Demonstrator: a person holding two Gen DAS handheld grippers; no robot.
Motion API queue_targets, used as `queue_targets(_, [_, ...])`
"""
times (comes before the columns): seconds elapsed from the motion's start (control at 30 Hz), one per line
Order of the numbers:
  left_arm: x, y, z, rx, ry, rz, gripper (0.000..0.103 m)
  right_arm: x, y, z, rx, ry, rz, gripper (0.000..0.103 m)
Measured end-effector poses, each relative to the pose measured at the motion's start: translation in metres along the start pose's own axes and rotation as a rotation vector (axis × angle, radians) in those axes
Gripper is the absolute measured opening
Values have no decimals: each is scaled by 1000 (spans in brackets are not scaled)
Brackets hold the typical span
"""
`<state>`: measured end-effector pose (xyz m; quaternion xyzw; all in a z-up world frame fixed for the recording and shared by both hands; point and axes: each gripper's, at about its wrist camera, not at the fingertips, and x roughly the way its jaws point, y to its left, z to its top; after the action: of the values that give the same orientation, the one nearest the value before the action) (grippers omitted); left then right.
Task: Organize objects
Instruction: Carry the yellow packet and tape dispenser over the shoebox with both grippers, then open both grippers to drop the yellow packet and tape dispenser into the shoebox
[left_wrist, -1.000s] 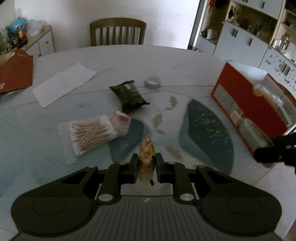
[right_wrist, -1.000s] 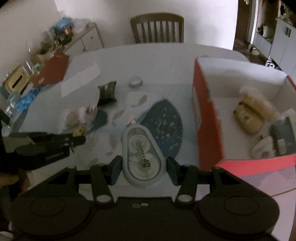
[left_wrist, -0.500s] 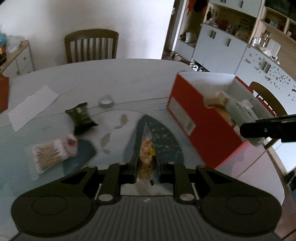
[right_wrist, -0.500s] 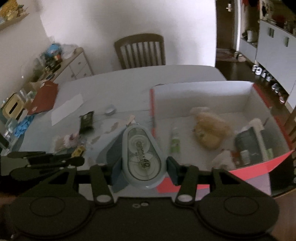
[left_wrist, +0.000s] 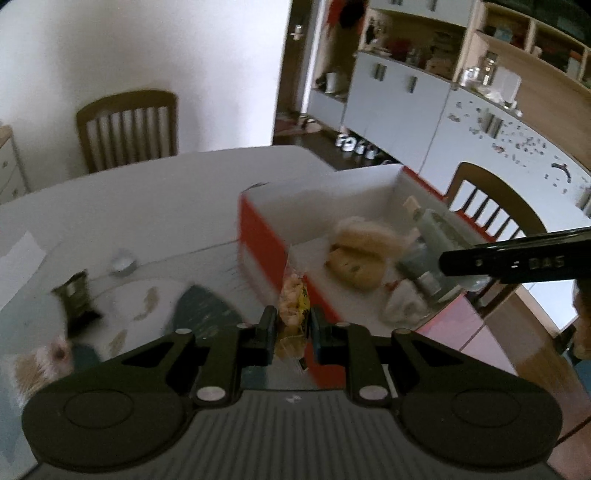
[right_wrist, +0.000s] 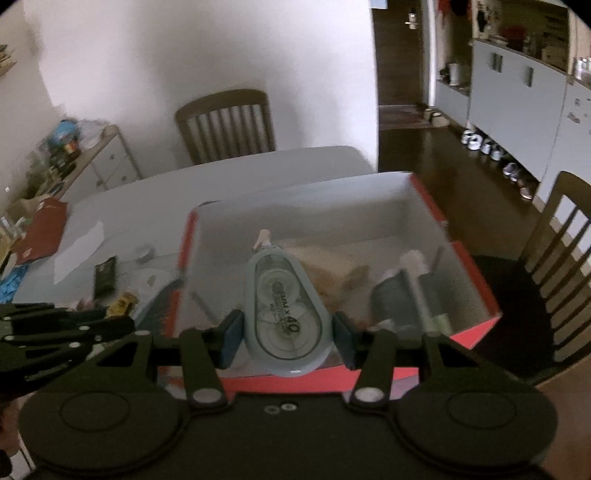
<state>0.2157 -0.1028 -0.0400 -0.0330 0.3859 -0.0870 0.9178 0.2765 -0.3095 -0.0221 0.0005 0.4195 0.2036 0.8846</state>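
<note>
Now both claws carry a load toward the red box (right_wrist: 476, 269): the right gripper (right_wrist: 287, 332) is clamped on a correction tape dispenser (right_wrist: 284, 314) hanging over the box's near wall, with the white floor just ahead of its fingertips. The left gripper (left_wrist: 291, 326) pinches a small snack packet (left_wrist: 293, 306), seemingly still outside the box's left corner, though blur makes that uncertain. Each load should clear the wall and hang over bare floor, away from the bread rolls (left_wrist: 356, 254), before the jaws part.

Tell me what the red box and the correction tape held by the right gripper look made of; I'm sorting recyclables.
Red box: likely cardboard, with thin flat walls, matte white inside and red outside. Correction tape: plastic, apparently, with a glossy translucent grey shell showing the reels inside.
</note>
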Motion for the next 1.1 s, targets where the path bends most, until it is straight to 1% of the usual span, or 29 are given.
queue_targets(0.2, [18,-38,18,72,8,-30,18,6,-35,7,34,-9,-45,51])
queue_targets(0.33, [39,-56,26,102,51,-31,18,14,-54,12,52,-13,-76,51])
queue_targets(0.43, [55,-65,29,124,82,-17,18,23,-64,14,60,-5,-91,51])
queue_targets(0.67, [92,-76,31,153,183,10,18,48,-68,12,33,32,-109,51])
queue_targets(0.83, [116,-75,35,162,252,16,18,65,-66,6,15,78,-113,51])
queue_targets(0.97, [133,-77,39,184,305,43,18,75,-64,1,2,119,-101,51])
queue_targets(1.1, [147,-79,42,202,348,57,18,79,-59,2,-27,123,-129,51])
